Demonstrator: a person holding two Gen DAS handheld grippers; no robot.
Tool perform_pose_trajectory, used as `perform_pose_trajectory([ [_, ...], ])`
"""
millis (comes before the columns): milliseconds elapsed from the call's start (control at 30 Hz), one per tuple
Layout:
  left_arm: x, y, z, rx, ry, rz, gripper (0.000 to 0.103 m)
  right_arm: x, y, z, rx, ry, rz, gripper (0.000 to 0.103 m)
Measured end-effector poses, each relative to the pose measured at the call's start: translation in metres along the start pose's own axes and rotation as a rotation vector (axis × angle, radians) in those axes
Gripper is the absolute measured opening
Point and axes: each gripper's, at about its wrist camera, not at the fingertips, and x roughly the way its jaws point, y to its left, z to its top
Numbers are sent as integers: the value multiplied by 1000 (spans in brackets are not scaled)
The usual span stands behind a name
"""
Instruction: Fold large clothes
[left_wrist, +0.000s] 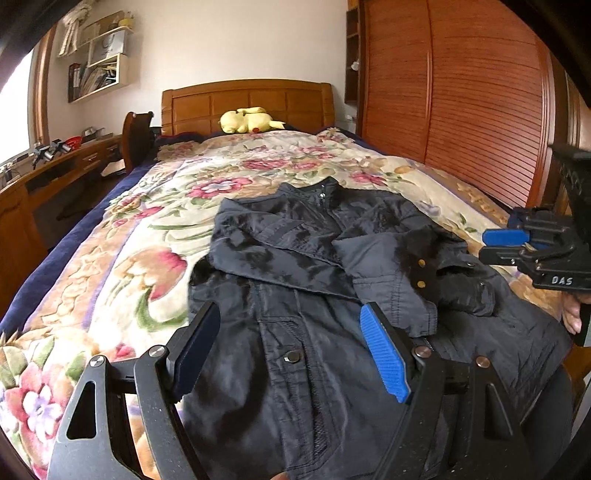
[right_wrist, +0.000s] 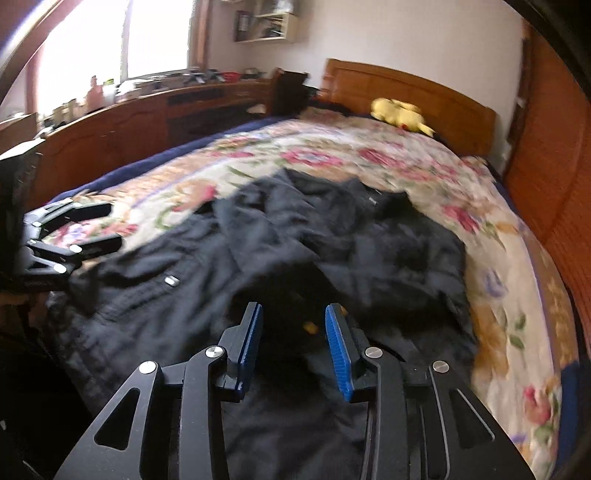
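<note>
A dark navy jacket (left_wrist: 295, 266) lies face up on the floral bed cover (left_wrist: 122, 258), collar toward the headboard, both sleeves folded across its chest. My left gripper (left_wrist: 291, 328) is open and empty, hovering over the jacket's lower front near a pocket snap. My right gripper (right_wrist: 293, 325) is open and empty above the folded right sleeve cuff; it also shows at the right edge of the left wrist view (left_wrist: 506, 245). The jacket (right_wrist: 295, 258) is blurred in the right wrist view. The left gripper (right_wrist: 92, 225) shows at that view's left edge.
A yellow plush toy (left_wrist: 249, 120) lies by the wooden headboard (left_wrist: 247, 98). A slatted wooden wardrobe (left_wrist: 461, 92) runs along the bed's right side. A wooden desk (left_wrist: 55, 166) with clutter stands to the left, with wall shelves (left_wrist: 99, 59) above.
</note>
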Motion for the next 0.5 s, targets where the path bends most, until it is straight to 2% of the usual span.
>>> perform_pose_trajectory([
  [267, 18, -33, 4, 33, 20, -42, 79, 48, -43, -48, 115, 102, -121, 38],
  [400, 30, -55, 7, 62, 32, -71, 79, 70, -55, -56, 189, 135, -110, 38],
  [500, 38, -75, 7, 94, 41, -96, 79, 84, -50, -60, 193, 150, -102, 38],
])
